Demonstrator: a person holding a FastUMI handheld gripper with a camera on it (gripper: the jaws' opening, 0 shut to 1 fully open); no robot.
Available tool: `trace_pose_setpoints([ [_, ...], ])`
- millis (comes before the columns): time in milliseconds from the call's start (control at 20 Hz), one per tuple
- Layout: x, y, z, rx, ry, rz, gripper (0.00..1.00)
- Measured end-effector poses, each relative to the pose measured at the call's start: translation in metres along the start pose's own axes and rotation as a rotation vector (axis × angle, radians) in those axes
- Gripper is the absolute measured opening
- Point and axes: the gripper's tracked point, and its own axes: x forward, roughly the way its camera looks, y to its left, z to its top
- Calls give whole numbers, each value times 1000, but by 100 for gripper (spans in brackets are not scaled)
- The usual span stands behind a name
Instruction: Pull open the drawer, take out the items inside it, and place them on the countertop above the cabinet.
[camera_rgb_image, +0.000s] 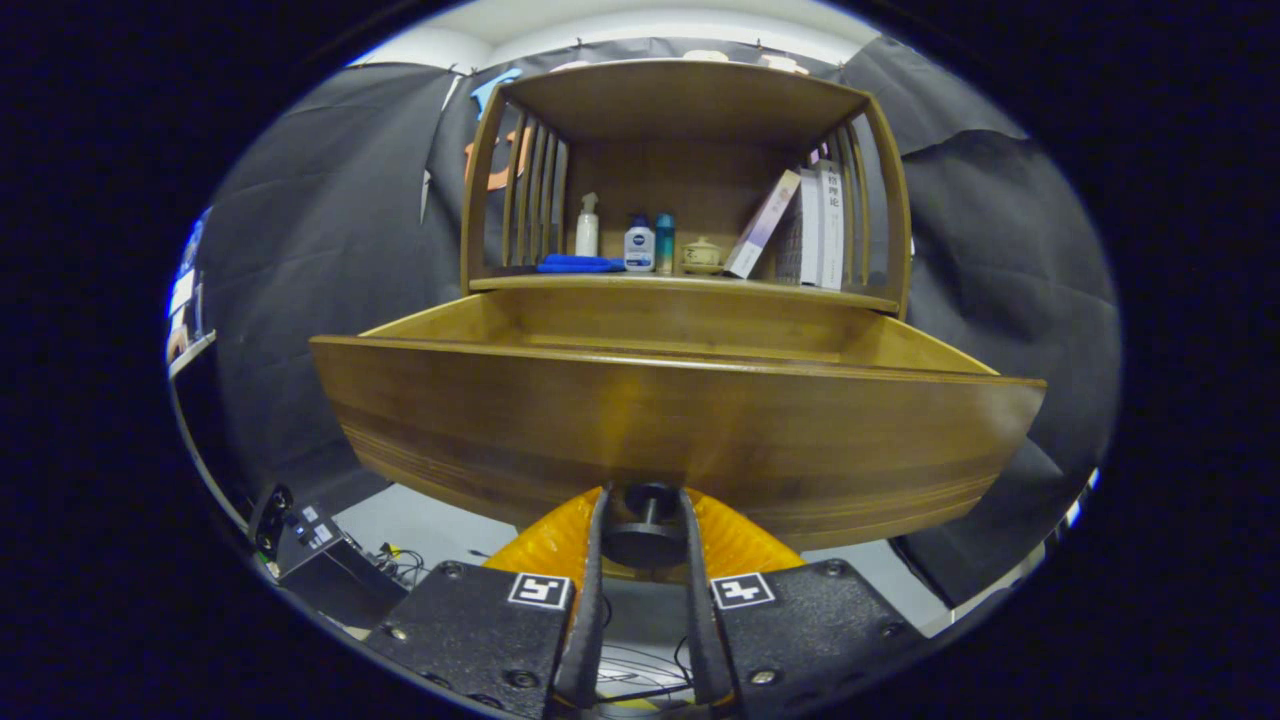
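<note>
With the drawer (680, 440) already drawn well out of the wooden cabinet (690, 100), the gripper (645, 500) has its two fingers closed in on the dark round knob (643, 535) at the bottom middle of the drawer front, one finger pressing each side of its stem. That's the sensible hold: the knob is the only purchase on that smooth panel, and pinching behind its disc lets a straight pull carry the whole drawer along. The camera sits low, below the drawer's top edge, so what lies inside can't be made out from here; only the inner side walls and back wall show above the front panel. The items the task wants are presumably down on the drawer floor, hidden by that front.

Above the drawer sits the countertop (600, 284), the shelf where things must end up, and it's busy: a blue cloth (578, 264), a white pump bottle (587, 228), a small white-and-blue bottle (639, 246), a teal bottle (665, 242), a little lidded pot (702, 256), and books (815, 225) leaning at the right. Free room looks best along the front edge. My read: the opening step looks about done, and next comes letting go of the knob and rising to look in.
</note>
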Motion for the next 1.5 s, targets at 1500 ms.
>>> trace_pose_setpoints([
  [1500,44,-18,90,214,407,87,71],
])
